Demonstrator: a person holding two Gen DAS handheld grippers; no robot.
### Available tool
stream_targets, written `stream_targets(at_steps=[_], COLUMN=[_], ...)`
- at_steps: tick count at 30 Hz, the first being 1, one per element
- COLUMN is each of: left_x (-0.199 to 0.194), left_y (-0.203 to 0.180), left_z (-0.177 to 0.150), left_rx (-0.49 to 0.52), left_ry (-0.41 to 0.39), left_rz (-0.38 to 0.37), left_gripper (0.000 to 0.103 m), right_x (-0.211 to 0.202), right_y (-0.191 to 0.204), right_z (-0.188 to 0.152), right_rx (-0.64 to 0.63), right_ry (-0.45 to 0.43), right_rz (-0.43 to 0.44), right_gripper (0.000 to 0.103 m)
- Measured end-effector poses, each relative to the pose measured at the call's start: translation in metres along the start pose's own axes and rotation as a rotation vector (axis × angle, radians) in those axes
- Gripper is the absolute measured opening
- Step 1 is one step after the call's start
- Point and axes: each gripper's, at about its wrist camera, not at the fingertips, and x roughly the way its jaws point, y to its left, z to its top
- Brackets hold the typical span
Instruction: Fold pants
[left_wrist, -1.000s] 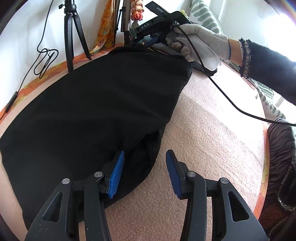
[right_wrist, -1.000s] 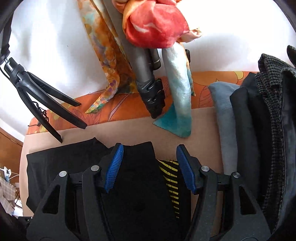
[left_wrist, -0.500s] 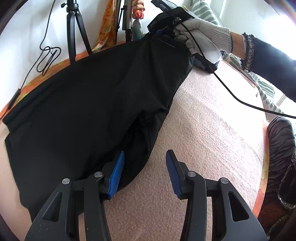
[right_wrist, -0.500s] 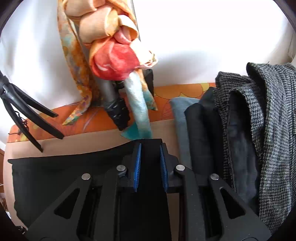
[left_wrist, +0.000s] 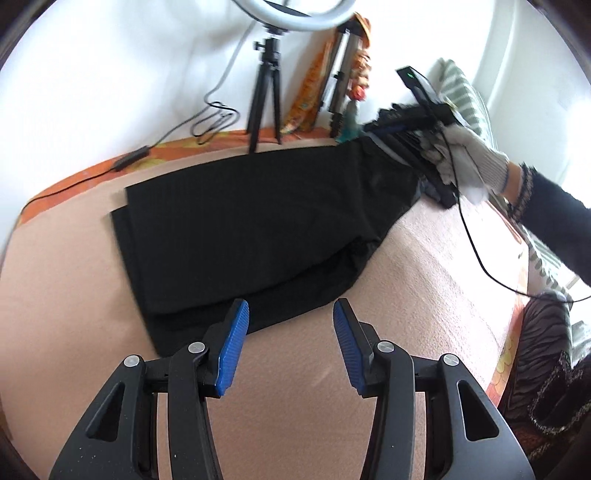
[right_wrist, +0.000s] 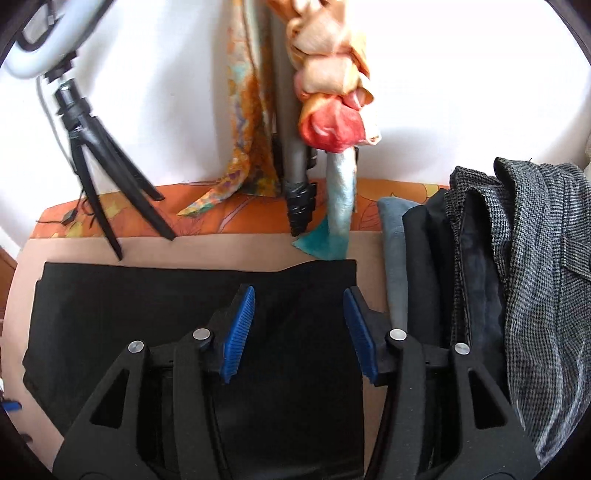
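Fingers: both pairs apart, holding nothing | pants lie folded lengthwise | you smooth the near hem, then fold across.

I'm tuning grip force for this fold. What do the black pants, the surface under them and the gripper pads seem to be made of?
Black pants: thin matte woven cloth, drapes in soft creases, no sheen. Pink cover beneath: fuzzy, nubby pile, probably fleece or terry. Left gripper pads: blue ribbed, likely rubber or soft plastic; the frame looks like matte black plastic.
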Motion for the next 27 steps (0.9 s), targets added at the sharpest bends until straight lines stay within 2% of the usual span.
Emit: stream_targets(at_steps=[4,7,10,13,17,21,24,27], left_x=[-0.016,-0.019,-0.016,-0.01,0.004,0.015,0.022,0.025], left_y=[0.046,0.078,0.101,0.11,0.112,0.117,0.13,0.145], left_z=[-0.006,-0.003,0.008,0.017,0.022,0.023,0.033,0.046], left_rx=[-0.111,-0.207,-0.246,-0.255,-0.25,-0.255,-0.27,-0.272], left_ry=[-0.022,-0.041,-0.06,-0.065,-0.044,-0.021,-0.023,-0.031], left_rz=[0.056,0.049,0.058,0.024,0.014,0.02,-0.006,0.028], left_gripper=[0.046,0.046,0.046,0.046,0.045,0.045,0.045,0.045], right_x=[-0.035,-0.055,-0.07,-0.074,-0.069,-0.062,-0.057,-0.046], right_y=[0.044,0.091,0.144,0.194,0.252,0.29,0.32,0.344], right_z=[-0.028,-0.052,-0.081,-0.104,-0.131,-0.139,-0.147,-0.156], right_rx=[-0.119,-0.234,-0.381,-0.519,-0.68,-0.714,-0.738,-0.76], right_ry=[-0.023,-0.028,-0.022,-0.01,-0.014,-0.007,-0.018,-0.022], right_rz=[0.157,0.276,0.362,0.409,0.416,0.468,0.485,0.482], right_gripper=[0.053,0.053,0.053,0.053,0.053,0.053,0.053,0.053])
